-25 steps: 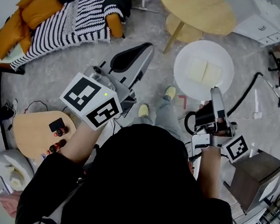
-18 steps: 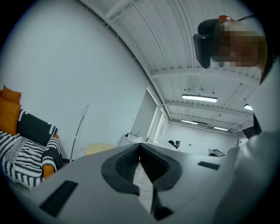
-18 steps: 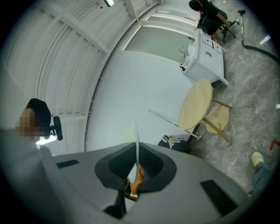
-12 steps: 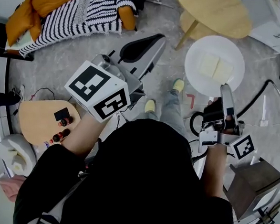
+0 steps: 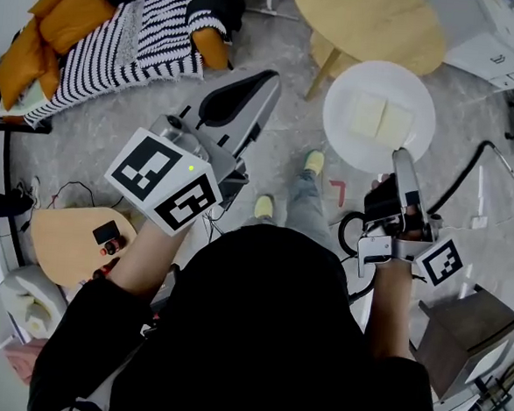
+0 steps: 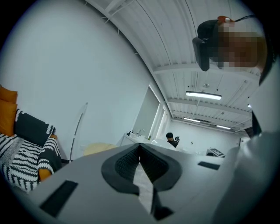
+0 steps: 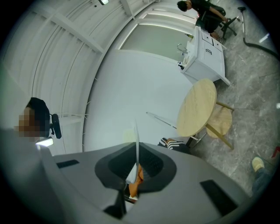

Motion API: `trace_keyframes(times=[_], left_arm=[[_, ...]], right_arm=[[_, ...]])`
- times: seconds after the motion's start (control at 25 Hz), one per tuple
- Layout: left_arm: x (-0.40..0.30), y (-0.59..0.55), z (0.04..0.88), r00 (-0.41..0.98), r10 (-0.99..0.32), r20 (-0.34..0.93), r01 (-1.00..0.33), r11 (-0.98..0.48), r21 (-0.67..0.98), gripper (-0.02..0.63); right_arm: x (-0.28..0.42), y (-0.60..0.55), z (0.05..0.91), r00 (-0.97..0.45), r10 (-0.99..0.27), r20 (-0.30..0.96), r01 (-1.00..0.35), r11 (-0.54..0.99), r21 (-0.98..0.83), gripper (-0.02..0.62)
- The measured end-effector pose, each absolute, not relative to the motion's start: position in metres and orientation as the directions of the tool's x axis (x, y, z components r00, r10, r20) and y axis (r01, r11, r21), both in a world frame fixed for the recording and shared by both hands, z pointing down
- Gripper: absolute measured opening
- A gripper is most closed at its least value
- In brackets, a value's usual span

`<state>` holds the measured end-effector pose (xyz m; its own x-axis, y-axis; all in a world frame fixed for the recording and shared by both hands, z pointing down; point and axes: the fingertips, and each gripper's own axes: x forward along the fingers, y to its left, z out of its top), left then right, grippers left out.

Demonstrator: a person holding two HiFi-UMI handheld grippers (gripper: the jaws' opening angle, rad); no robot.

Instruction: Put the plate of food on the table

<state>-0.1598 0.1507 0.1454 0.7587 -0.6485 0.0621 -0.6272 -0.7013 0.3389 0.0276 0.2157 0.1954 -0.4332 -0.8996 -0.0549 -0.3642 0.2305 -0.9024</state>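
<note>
Grey mottled floor point(image 5: 130, 139) of a white-walled room, seen from above. Nearest the viewer, the right gripper point(image 5: 399, 159) has its jaws clamped on the near rim of the white plate point(image 5: 349, 79), which is held clear of the floor and carries two pale slices of food point(image 5: 381, 119). Just beyond the jaw tips and the plate: the round wooden table point(image 5: 375, 24). Well to the left: the left gripper point(image 5: 268, 78), jaws closed on nothing. Farther left: striped sofa point(image 5: 137, 38) with orange cushions point(image 5: 40, 40)

Bright, even light from ceiling strips point(image 6: 203, 95); fisheye-warped edges, soft shadows.
</note>
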Motion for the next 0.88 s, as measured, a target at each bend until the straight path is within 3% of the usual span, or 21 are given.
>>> trace_keyframes(times=[0.88], left_arm=[[-0.096,0.033,0.145,0.743,-0.661,0.104,-0.651,-0.677,0.344,0.007]], right_arm=[[0.082,0.089,0.201,-0.485,-0.874,-0.033,-0.323,0.213,-0.922,0.017]])
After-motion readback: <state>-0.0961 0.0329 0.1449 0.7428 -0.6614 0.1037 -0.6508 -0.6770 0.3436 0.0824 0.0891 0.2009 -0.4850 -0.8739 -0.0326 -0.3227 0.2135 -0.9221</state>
